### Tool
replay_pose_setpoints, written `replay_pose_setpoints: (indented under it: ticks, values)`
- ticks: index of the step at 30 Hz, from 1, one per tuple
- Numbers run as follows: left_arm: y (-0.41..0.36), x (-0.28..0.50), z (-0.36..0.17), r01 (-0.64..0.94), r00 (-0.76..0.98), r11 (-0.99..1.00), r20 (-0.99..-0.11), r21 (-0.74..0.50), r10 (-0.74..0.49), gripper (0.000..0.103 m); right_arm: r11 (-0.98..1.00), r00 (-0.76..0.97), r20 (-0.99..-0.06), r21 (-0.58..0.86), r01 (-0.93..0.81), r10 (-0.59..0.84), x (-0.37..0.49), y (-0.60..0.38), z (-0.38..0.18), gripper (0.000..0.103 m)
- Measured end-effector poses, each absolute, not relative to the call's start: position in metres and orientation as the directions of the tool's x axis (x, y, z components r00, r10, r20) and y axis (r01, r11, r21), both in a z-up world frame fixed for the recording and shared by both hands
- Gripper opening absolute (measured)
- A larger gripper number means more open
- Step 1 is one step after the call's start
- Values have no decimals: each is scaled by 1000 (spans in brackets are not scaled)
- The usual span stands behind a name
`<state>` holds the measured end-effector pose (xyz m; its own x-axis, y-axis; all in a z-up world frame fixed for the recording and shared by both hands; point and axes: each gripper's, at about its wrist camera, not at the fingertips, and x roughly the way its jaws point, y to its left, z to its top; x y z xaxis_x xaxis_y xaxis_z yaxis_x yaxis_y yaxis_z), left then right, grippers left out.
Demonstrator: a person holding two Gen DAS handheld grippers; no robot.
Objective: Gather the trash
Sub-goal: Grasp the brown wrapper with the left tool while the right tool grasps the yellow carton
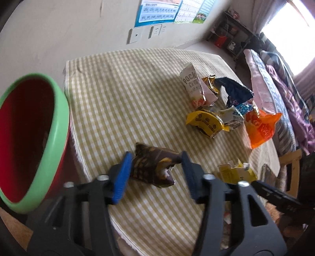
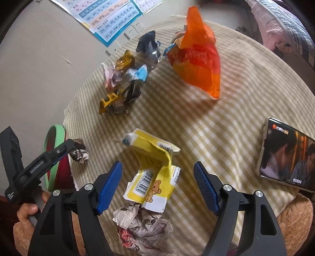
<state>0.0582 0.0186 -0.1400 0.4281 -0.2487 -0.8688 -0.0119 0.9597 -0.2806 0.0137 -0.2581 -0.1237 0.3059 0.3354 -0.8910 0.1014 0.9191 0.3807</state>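
Checked yellow-and-white cloth covers the desk point(image 1: 122, 94), which stands against a plain wall hung with posters point(image 1: 159, 11); a bed with purple bedding point(image 1: 283, 82) lies along the far side. Beside the desk's edge sits a red bin with a green rim point(image 1: 59, 126), open at the top.

On the cloth, an orange plastic bag point(image 2: 198, 57) stands crumpled near the far part, with a heap of snack wrappers point(image 2: 126, 78) just beside it. A phone point(image 2: 285, 155) showing video lies flat near the right edge.

Nearer, a torn yellow carton point(image 2: 155, 167) with barcodes and a bear picture rests between the spread fingers of the right claw point(image 2: 158, 185), which is wide apart and touching nothing. A wad of crumpled paper point(image 2: 141, 226) lies below the carton.

Close to the bin, the left claw point(image 1: 155, 173) has a dark brown wrapper point(image 1: 153, 167) between its blue pads point(image 1: 124, 173); one pad touches it, the other looks just at its edge, so whether it is clamped I cannot tell.
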Motion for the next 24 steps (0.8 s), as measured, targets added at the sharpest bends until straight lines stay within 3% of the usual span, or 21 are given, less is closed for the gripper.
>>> replay_pose_setpoints:
  ticks: [4, 6, 9, 20, 24]
  values:
    - [11, 57, -147, -6, 393, 967, -890, -254, -231, 63, 920, 288, -893, 383, 79, 347, 15, -250, -128, 71]
    - [9, 60, -153, -9, 371, 969, -901, -246, -226, 63, 920, 289, -888, 389, 57, 358, 13, -246, -127, 55]
    - [4, 59, -156, 4, 356, 976, -912, -217, -204, 63, 921, 293, -886, 387, 42, 359, 12, -240, -126, 44]
    - [-1, 60, -163, 18, 327, 984, -929, -180, -176, 69, 926, 301, -885, 378, 23, 354, 13, -237, -128, 44]
    - [1, 59, -160, 14, 350, 981, -918, -195, -187, 59, 928, 308, -884, 373, 12, 351, 12, -237, -126, 43]
